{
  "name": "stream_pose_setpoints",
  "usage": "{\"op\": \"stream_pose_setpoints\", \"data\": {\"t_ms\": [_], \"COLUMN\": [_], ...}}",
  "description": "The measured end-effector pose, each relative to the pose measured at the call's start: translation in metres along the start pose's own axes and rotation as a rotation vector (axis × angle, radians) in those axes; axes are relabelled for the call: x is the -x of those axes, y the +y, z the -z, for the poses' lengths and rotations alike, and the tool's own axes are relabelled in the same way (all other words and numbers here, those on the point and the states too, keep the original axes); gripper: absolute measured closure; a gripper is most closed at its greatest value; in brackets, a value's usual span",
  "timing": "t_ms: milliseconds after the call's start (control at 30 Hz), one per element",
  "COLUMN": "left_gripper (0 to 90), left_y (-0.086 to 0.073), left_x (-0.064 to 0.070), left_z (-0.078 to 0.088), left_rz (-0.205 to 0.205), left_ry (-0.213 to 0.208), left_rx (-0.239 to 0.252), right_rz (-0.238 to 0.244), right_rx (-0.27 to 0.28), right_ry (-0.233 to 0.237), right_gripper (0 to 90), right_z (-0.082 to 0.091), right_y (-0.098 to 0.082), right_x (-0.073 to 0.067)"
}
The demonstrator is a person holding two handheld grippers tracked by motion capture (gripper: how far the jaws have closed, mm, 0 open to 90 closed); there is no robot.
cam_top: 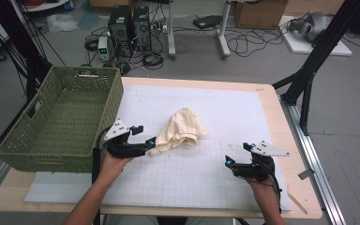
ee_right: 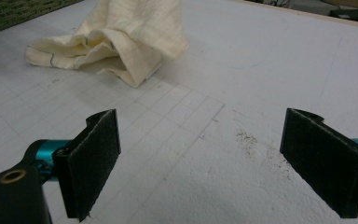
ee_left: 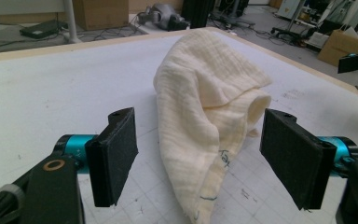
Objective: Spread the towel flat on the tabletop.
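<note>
Left gripper view looks along the left gripper [ee_left: 198, 158], whose jaws stand wide apart with the near end of a cream cloth [ee_left: 209, 116] lying between them; neither black pad touches the fabric. No earlier moment is at hand to compare, so only this stance can be told. High view places that left gripper [cam_top: 146, 136] at the cloth's [cam_top: 182, 131] lower left edge, close beside a green woven basket [cam_top: 61, 117] that stands on the bench [cam_top: 272, 101]. Across the bench, the right gripper [cam_top: 238, 154] rests low, well apart from the cloth, and the right gripper view shows its jaws [ee_right: 200, 163] spread wide over bare surface, holding nothing.

The cloth is a soft, crinkled gauze-like weave, bunched into a humped, folded heap with a rolled hem and faint blue marks near one end. A white mat [cam_top: 243, 112] with a printed grid covers the bench; it looks rough and scuffed. The gripper pads are flat, black and slightly fuzzy, set on teal fittings.
</note>
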State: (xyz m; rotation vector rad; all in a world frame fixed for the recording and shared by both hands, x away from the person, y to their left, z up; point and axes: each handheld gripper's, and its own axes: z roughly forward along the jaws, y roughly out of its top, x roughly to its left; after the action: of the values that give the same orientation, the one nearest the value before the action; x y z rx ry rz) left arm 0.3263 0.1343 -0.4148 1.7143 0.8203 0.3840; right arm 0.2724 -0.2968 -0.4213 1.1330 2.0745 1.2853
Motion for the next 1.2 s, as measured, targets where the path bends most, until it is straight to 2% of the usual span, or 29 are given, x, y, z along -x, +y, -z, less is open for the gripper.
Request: {"op": "stream_pose_setpoints", "data": {"t_ms": [233, 333, 533, 767, 1000, 1200], "left_gripper": [29.3, 29.7, 33.3, 33.0, 33.8, 38.6], "left_y": [0.014, 0.024, 0.037, 0.043, 0.05, 0.048], "left_x": [-0.002, 0.001, 0.008, 0.016, 0.026, 0.035], "left_z": [-0.018, -0.026, -0.045, -0.071, -0.099, -0.121], "left_rz": [-0.002, -0.017, -0.054, -0.076, -0.138, -0.174], "left_ry": [-0.015, -0.033, -0.072, -0.079, -0.076, -0.105], "left_rx": [-0.031, -0.031, -0.068, -0.114, -0.179, -0.238], "right_rz": [0.001, 0.01, 0.007, 0.006, 0.001, -0.006], "right_rx": [0.007, 0.002, 0.002, 0.0, -0.002, -0.005], "right_ry": [0.003, 0.006, 0.008, 0.009, 0.014, 0.019], "right_gripper": [13.3, 13.4, 13.4, 13.4, 13.4, 13.4], "right_z": [0.001, 0.0, 0.0, 0.0, -0.001, -0.001], "right_y": [0.0, 0.0, 0.0, 0.0, 0.0, -0.001], "right_x": [0.0, -0.001, 0.0, 0.0, -0.001, -0.001]}}
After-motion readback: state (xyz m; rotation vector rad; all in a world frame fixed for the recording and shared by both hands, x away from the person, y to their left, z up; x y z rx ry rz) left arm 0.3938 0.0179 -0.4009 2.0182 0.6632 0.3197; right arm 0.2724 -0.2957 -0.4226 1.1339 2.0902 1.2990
